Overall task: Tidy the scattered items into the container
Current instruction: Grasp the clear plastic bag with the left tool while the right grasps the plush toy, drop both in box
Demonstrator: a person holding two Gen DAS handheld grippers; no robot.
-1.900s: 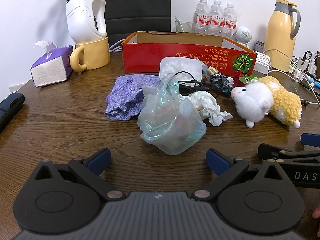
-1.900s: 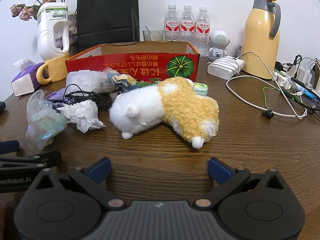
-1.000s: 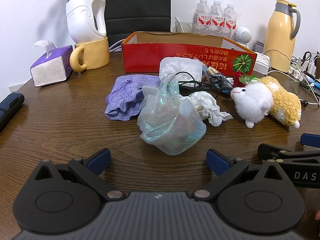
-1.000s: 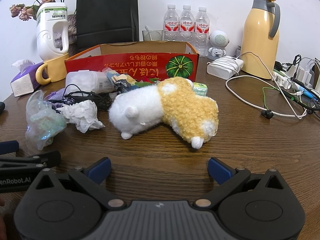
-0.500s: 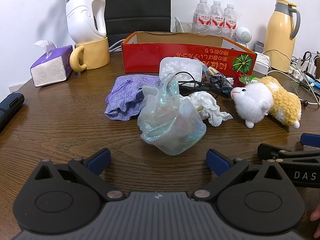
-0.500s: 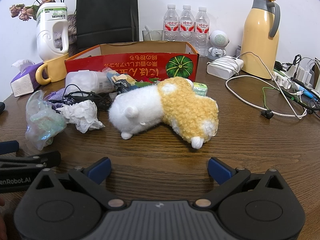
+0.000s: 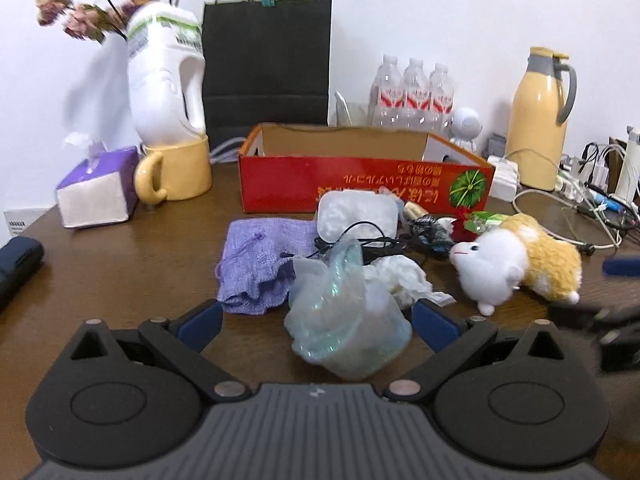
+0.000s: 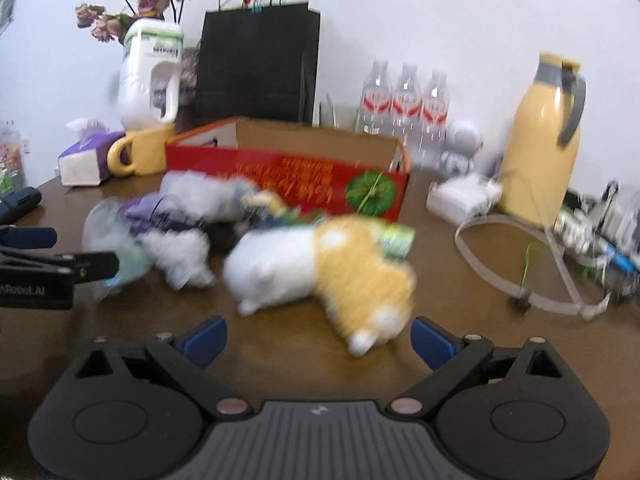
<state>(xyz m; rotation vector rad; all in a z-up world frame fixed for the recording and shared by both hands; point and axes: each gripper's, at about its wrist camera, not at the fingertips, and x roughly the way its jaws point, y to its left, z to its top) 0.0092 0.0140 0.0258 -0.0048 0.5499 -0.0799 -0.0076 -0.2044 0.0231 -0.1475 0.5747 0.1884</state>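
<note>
Left hand-held gripper (image 7: 316, 322): jaws spread wide, nothing between the pads, blue fingertips (image 7: 199, 321) flanking a crumpled translucent iridescent plastic bag (image 7: 346, 316) that lies on the brown wooden table (image 7: 120, 272); whether the pads touch the bag cannot be told. Right hand-held gripper (image 8: 318, 338): jaws likewise spread wide and empty, low over the table just in front of a white-and-tan plush toy animal (image 8: 320, 268) lying on its side; this view is motion-blurred. Container: shallow red cardboard box with a green pumpkin print (image 7: 360, 178), open-topped, standing at mid-table behind the scattered items; its visible interior shows only bare cardboard. Scattered items in front of the box, left to right in the left wrist view: lilac knitted drawstring pouch (image 7: 260, 264), white rectangular plastic pack (image 7: 358, 216) with a black cord (image 7: 360, 240) across it, crumpled white tissue (image 7: 400, 276), small dark patterned wrapper (image 7: 430, 232), green-and-red packet (image 7: 478, 220). Background: white detergent jug (image 7: 166, 88) standing in a yellow mug (image 7: 176, 174), purple tissue box (image 7: 96, 188), black paper bag (image 7: 266, 64), three water bottles (image 7: 412, 92), yellow thermos jug (image 7: 540, 120), tangle of cables (image 7: 592, 200) at far right
</note>
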